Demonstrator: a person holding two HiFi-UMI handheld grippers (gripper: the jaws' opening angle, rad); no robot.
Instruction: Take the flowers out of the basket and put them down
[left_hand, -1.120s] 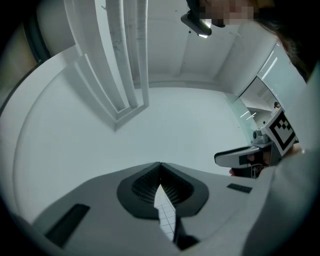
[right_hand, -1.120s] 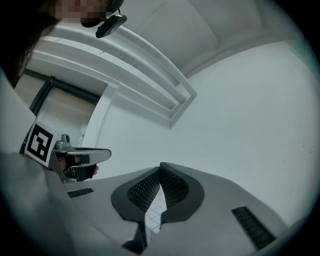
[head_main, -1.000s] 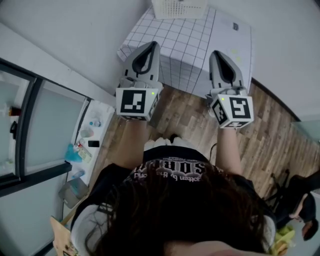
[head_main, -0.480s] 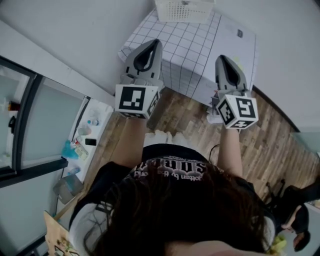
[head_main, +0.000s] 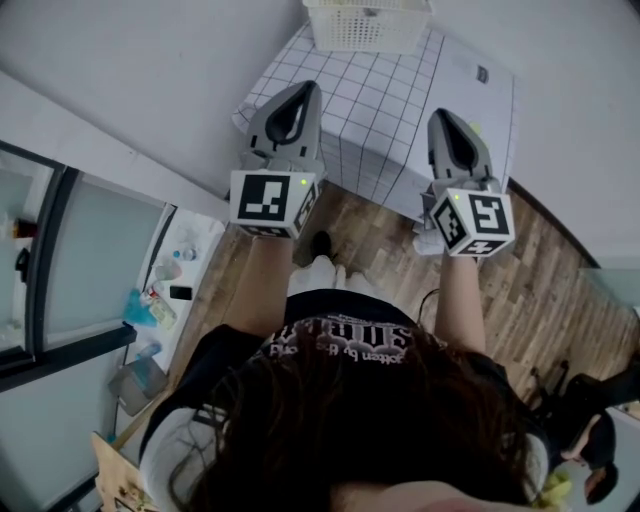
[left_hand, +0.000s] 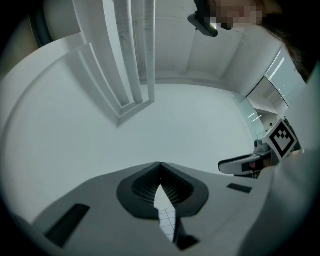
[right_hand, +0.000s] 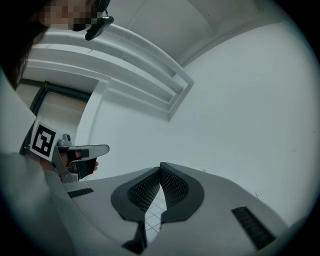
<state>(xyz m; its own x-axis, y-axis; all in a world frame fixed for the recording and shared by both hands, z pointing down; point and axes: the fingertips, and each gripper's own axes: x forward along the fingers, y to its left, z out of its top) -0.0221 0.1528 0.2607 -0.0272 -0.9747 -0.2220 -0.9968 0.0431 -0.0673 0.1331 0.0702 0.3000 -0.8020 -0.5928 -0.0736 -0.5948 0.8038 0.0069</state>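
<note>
So nothing has been grabbed yet; this looks like the very start, the walk-up step. In the head view the person stands on the wood floor (head_main: 540, 280) with both tools held out in front, the left gripper (head_main: 300, 95) at centre-left and the right gripper (head_main: 443, 118) at centre-right, both over the near edge of the table (head_main: 370, 110) with the grid-pattern cloth. The white basket (head_main: 368, 28) sits at the far end of that table, cut off by the top edge of the frame and well apart from both grippers. The flowers should be in there, but all that shows is a faint yellowish tint above the rim, so they can't really be made out. Both gripper views mostly show plain white wall, with a sliver of the grid cloth peeking below the tips. On the left one the ribbed pads (left_hand: 142, 187) are pressed together at the tips with nothing between them, and it's the same on the right, pads (right_hand: 175, 187) closed tip to tip and empty. My guess for the next move: get closer to the basket, spread one gripper's jaws, tilt it down over the rim and line it up on a stem before squeezing. The stems are probably thin, so the aim will matter.
</note>
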